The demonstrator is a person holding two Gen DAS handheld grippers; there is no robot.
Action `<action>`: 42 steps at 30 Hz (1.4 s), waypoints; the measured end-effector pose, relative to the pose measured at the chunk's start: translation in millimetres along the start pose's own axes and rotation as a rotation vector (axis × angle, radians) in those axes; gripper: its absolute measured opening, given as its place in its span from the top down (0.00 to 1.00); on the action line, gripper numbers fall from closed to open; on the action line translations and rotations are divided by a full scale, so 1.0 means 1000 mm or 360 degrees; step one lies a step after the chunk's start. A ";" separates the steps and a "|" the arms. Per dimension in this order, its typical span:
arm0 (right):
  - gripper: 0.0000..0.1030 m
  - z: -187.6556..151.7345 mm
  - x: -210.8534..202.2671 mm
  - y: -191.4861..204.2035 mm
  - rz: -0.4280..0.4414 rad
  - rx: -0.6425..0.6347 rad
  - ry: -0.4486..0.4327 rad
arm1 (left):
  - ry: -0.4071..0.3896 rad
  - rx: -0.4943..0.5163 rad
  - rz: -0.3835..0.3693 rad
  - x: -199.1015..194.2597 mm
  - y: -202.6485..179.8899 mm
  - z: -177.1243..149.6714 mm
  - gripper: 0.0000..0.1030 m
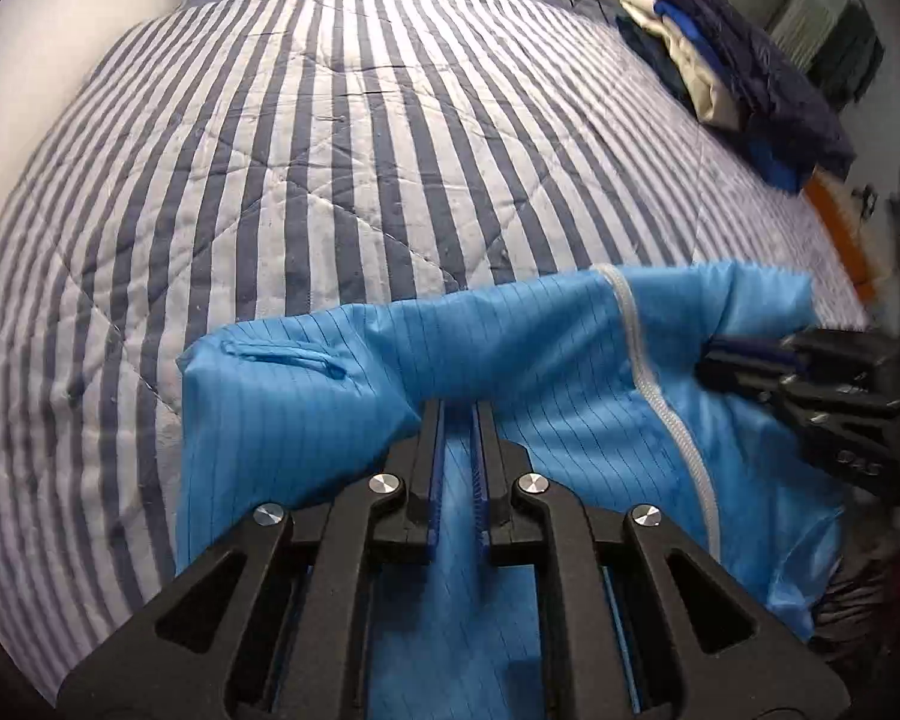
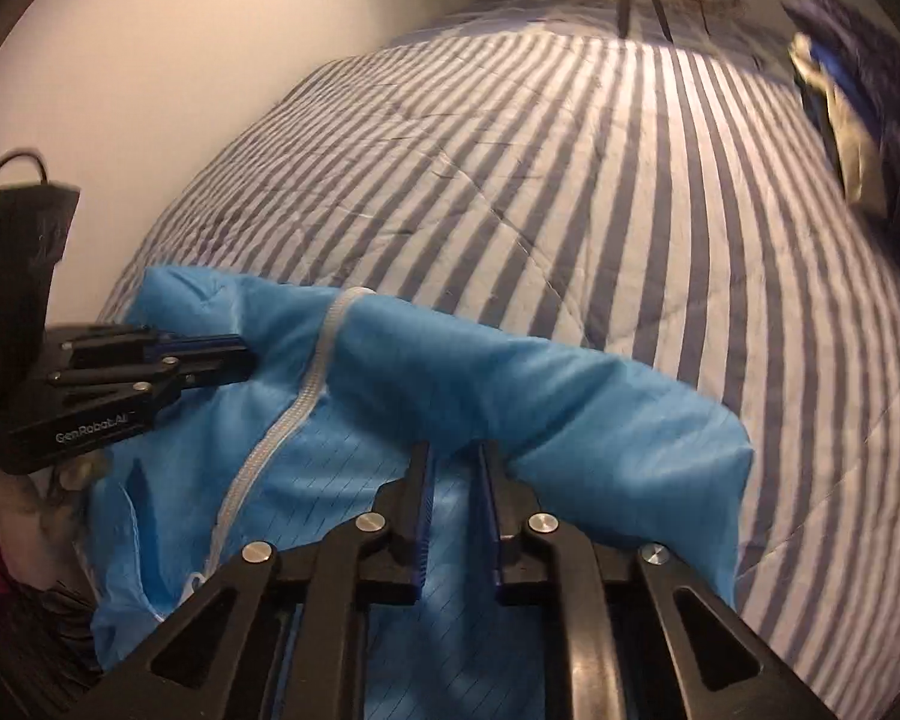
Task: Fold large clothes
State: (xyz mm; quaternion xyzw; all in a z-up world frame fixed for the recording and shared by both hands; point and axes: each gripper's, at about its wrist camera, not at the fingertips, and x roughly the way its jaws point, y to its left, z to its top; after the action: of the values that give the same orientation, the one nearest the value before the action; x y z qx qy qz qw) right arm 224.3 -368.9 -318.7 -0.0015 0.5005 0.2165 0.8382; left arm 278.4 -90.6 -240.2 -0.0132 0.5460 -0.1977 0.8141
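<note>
A bed (image 1: 342,138) covered by a blue-and-white striped quilt (image 2: 570,192) fills the space ahead of the tool. A plain pale wall (image 2: 180,48) runs along its left side. Beyond the far right corner, blurred, stands what may be a radiator (image 1: 810,18).

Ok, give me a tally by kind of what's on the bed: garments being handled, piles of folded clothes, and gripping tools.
Light blue garment being handled: 1
Pile of folded clothes: 1
Tools, left tool and right tool, each clamped on the garment: 2
Total: 4
</note>
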 end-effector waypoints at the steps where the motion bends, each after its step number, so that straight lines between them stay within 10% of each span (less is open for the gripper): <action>1: 0.90 0.000 -0.003 -0.004 0.0025 0.0025 0.0008 | 0.0005 0.0004 -0.0005 -0.001 0.001 0.001 0.92; 7: 0.80 -0.015 -0.060 -0.051 0.0257 0.0257 -0.0219 | -0.0164 -0.0031 0.0008 -0.046 0.010 -0.002 0.92; 17: 0.83 -0.022 -0.026 -0.098 -0.0037 0.0354 -0.0104 | -0.0066 -0.0140 0.0064 -0.020 0.048 -0.017 0.92; 25: 0.69 -0.040 -0.067 -0.138 0.0156 0.0607 -0.0272 | -0.0166 -0.0162 0.0116 -0.048 0.049 -0.021 0.92; 36: 0.69 -0.050 -0.073 -0.039 0.0052 0.0075 -0.0277 | -0.0257 -0.0509 -0.0252 -0.090 0.090 -0.057 0.92; 42: 0.76 -0.066 -0.048 -0.037 0.0011 0.0038 -0.0066 | -0.0083 -0.0390 -0.0085 -0.057 0.075 -0.082 0.92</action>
State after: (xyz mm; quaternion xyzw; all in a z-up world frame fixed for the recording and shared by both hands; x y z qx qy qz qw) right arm 163.1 -434.2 -319.7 0.0146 0.4857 0.2133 0.8476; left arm 209.3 13.4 -241.3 -0.1321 0.5441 -0.1507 0.8148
